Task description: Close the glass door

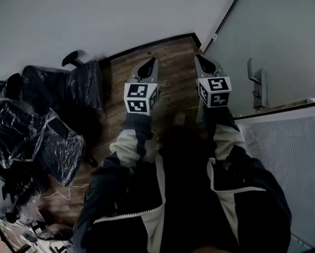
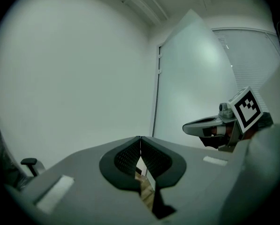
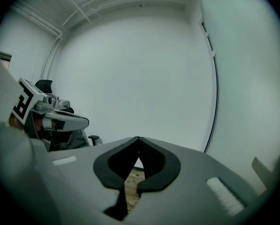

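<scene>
My left tongs [image 1: 149, 63] and right tongs [image 1: 200, 58] are both clenched, tips meeting and nothing between them. I hold them side by side, a gap apart, pointing towards the far wall [image 1: 94, 20].

The glass door [image 1: 276, 30] stands at the far right, a frosted pane. Its dark edge strip [image 1: 228, 15] runs up from the floor corner just beyond my right tongs. The door handle [image 1: 257, 83] sits on the pane to the right of those tongs, near but clear of them. I touch neither the pane nor the handle.

Below both tongs is the wooden floor [image 1: 173, 83], which ends at the dark baseboard [image 1: 146, 46] under the far wall. The open strip is narrow. At the left, office chairs wrapped in plastic [image 1: 36, 125] crowd up to it, with one chair arm [image 1: 73, 58] poking out near the baseboard. At the near right a ribbed white panel [image 1: 289, 157] closes it in, its top edge meeting the bottom of the door.
</scene>
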Demonstrator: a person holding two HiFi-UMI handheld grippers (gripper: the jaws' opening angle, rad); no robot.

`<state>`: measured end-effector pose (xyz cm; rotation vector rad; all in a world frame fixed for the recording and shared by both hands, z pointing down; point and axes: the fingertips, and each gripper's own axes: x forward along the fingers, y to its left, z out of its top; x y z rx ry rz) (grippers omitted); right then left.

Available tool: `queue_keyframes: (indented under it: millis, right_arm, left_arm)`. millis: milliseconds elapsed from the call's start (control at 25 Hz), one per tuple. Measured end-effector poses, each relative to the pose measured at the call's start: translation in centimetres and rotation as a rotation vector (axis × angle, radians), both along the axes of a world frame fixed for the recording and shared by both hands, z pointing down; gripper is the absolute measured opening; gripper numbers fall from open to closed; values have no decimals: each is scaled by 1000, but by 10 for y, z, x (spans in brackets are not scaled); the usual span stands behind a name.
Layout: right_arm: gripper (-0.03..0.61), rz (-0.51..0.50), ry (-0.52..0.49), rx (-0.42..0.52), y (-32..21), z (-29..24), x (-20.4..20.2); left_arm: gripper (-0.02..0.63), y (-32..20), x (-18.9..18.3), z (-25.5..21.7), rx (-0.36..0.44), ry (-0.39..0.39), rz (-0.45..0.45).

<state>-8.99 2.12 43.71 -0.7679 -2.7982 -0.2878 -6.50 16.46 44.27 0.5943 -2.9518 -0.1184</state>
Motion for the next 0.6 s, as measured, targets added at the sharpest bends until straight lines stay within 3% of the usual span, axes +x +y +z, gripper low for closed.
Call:
queue_keyframes:
  millis: [280,600]
  right_arm:
    - [5,-33,22,-30,31,15,-100]
    - [5,1,-4,-81,6,-3,-223]
  left_arm:
    - [3,39,-86,8,-34,34,-56]
    - [3,17,-210,-13,-26,42,-20]
